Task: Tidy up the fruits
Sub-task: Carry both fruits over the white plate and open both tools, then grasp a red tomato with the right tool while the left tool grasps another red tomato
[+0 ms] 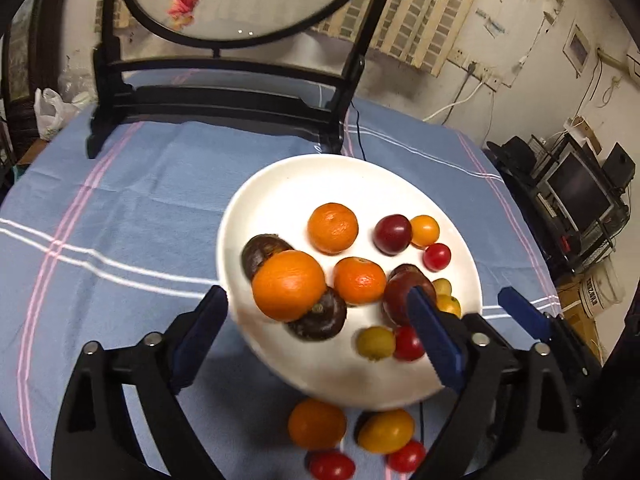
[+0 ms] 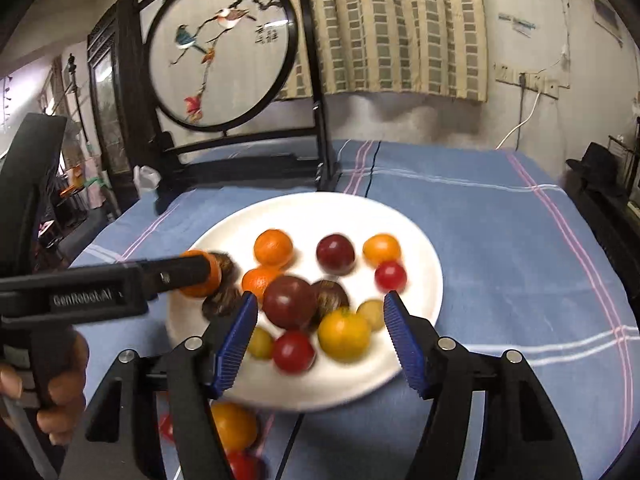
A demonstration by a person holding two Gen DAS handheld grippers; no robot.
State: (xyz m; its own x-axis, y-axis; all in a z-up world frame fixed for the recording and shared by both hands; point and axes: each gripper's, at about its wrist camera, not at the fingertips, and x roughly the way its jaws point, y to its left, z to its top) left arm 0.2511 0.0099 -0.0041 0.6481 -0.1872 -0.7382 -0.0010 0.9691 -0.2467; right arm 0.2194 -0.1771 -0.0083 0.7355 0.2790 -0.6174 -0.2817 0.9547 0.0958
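A white plate (image 1: 288,188) (image 2: 320,212) on the blue cloth holds several fruits: oranges, dark plums, brown mangosteens, red and yellow cherry tomatoes. My left gripper (image 1: 316,312) is open with a large orange (image 1: 289,285) between its fingers, above the plate's left side; in the right wrist view its finger (image 2: 176,272) partly hides that orange (image 2: 202,280). My right gripper (image 2: 320,316) is open and empty, low over the plate's near part, with a dark plum (image 2: 289,301) and a yellow tomato (image 2: 343,334) ahead of it.
Loose fruits lie on the cloth before the plate: an orange (image 1: 317,424), a yellow tomato (image 1: 386,431) and two red tomatoes (image 1: 332,466). A black-framed embroidered round screen (image 2: 224,48) stands at the table's back. A black cable (image 1: 358,136) runs across the cloth.
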